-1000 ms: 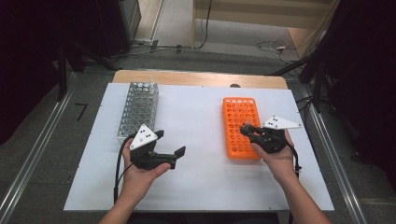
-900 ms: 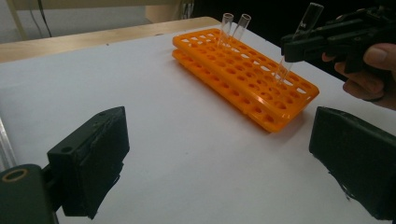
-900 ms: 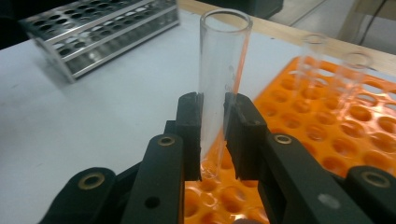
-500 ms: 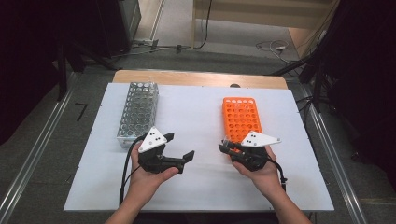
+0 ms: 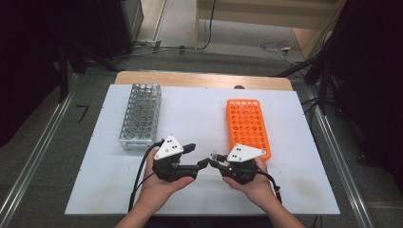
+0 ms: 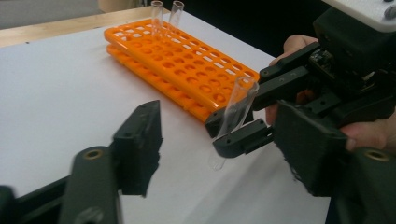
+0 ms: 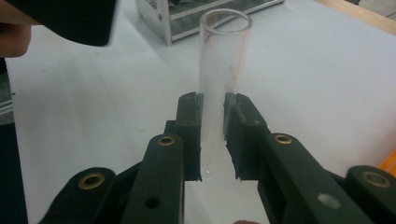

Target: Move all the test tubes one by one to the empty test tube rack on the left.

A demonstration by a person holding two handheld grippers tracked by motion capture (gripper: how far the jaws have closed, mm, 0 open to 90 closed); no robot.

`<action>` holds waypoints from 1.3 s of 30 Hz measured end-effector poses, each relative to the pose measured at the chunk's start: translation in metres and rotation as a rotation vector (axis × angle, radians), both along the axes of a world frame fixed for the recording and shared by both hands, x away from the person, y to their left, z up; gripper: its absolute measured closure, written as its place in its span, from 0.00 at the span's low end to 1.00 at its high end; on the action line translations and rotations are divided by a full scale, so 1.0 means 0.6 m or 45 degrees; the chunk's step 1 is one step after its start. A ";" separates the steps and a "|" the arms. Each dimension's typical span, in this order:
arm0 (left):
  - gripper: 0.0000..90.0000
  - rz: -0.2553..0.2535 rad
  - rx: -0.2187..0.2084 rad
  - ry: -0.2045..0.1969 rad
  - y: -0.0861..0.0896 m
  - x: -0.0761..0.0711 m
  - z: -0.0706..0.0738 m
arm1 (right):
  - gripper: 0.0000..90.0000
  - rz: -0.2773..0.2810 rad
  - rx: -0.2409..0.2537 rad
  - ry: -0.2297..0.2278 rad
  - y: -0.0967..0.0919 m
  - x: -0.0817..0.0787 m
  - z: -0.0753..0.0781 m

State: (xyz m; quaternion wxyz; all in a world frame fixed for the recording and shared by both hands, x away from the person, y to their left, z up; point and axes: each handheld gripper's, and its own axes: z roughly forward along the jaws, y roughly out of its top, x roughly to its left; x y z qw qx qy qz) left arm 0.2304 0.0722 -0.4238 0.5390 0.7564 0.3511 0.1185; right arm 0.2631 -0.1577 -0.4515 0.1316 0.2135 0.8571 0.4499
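High view: a white tabletop [image 5: 199,114] carries a metal tube rack [image 5: 140,116] at the left and an orange tube rack [image 5: 248,127] at the right, well apart. Near the front edge, between the racks, the person's two hands hold the grippers tip to tip. The left gripper [image 5: 194,155] points right with its jaws spread; the right gripper [image 5: 213,159] points left toward it, and a small clear item sits at its tips, too small here to identify. Left gripper view: the near jaw of the left gripper [image 6: 224,135] stands at lower left and the far jaw at right, with a wide gap between them. In that gap a clear glass test tube [image 6: 235,112] is tilted, open mouth up, pinched low on its body by the right gripper [image 6: 231,132], which enters from the right, held by a hand [image 6: 369,130]. Behind it the orange tube rack [image 6: 182,58] lies on the tabletop with two more test tubes [image 6: 164,18] upright at its far end. Right gripper view: the right gripper [image 7: 213,121] pinches the test tube [image 7: 223,60] between both pads, the open mouth rising above the jaws. The metal tube rack [image 7: 205,14] lies beyond.
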 end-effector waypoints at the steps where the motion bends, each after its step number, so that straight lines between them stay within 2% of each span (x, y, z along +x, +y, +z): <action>1: 0.46 -0.013 0.001 0.002 -0.002 0.000 -0.001 | 0.82 0.004 -0.003 -0.001 0.002 -0.002 0.000; 5: 0.58 -0.047 0.014 0.004 -0.012 -0.002 -0.003 | 0.82 0.028 -0.016 -0.010 0.011 -0.007 -0.003; 15: 0.70 -0.045 0.081 -0.001 -0.026 -0.004 -0.008 | 0.82 0.086 -0.029 -0.025 0.027 -0.021 -0.001; 20: 0.79 -0.055 0.084 -0.003 -0.027 -0.005 -0.009 | 0.82 0.091 -0.038 -0.027 0.029 -0.022 -0.001; 26: 0.83 -0.045 0.111 -0.012 -0.028 -0.005 -0.008 | 0.82 0.085 -0.038 -0.018 0.028 -0.022 -0.002; 30: 0.83 -0.048 0.106 -0.001 -0.025 -0.002 -0.006 | 0.82 0.086 -0.031 -0.019 0.028 -0.021 -0.002; 32: 0.83 -0.053 0.081 0.018 -0.022 0.001 -0.005 | 0.81 0.089 -0.019 -0.011 0.026 -0.020 -0.001; 35: 0.84 -0.036 0.088 0.007 -0.017 0.003 -0.003 | 0.72 0.081 -0.003 0.011 0.020 -0.015 0.000; 39: 0.84 -0.019 0.084 -0.003 -0.004 0.007 0.003 | 0.50 0.074 0.029 0.040 0.008 -0.011 0.006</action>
